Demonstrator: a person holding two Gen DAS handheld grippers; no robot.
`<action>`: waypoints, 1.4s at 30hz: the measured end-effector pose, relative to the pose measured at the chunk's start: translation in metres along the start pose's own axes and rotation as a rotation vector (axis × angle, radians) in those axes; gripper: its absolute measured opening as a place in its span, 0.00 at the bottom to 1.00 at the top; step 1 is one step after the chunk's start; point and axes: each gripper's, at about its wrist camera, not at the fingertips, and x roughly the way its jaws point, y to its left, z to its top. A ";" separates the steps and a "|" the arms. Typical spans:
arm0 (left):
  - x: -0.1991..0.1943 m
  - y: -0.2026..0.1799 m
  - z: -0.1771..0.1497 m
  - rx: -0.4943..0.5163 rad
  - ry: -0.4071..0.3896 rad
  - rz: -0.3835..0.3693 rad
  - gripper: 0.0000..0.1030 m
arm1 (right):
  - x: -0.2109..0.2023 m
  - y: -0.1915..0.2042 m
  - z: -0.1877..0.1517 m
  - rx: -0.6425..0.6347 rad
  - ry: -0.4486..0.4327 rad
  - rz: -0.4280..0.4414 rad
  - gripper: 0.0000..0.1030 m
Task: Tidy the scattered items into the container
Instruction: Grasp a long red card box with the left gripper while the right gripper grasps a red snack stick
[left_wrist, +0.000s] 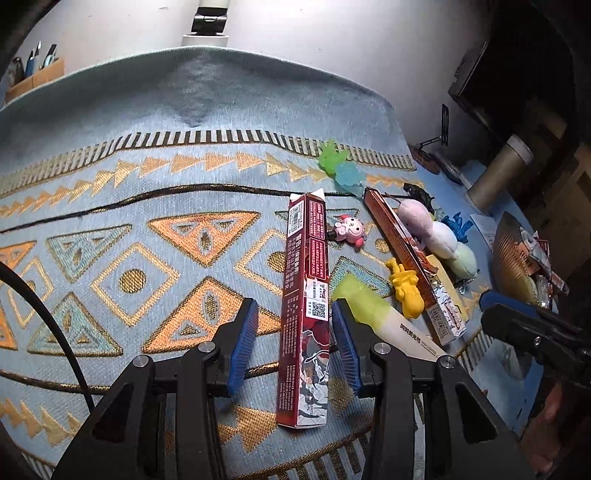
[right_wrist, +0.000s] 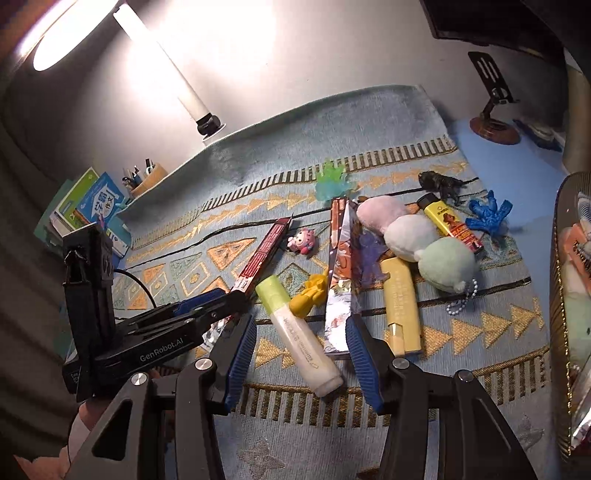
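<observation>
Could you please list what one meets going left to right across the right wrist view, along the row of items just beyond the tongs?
Red box → green-capped marker → yellow figurine → foil-printed box → yellow highlighter → green plush ball.

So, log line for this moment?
left tongs: open, straddling red box | right tongs: open, over highlighter | basket: partly filled

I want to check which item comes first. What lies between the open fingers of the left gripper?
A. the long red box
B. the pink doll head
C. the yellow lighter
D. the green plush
A: in the left wrist view the long red box lies lengthwise between the open fingers of the left gripper, not yet clamped.
</observation>
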 end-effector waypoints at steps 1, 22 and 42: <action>0.003 -0.004 0.002 0.024 0.005 0.014 0.38 | 0.001 0.000 0.004 -0.007 -0.004 -0.031 0.49; 0.003 -0.016 0.000 0.203 -0.052 0.165 0.15 | 0.062 0.017 0.018 -0.153 0.034 -0.351 0.16; -0.094 -0.036 -0.015 0.085 -0.187 -0.069 0.14 | -0.097 -0.008 -0.027 0.083 -0.187 -0.063 0.16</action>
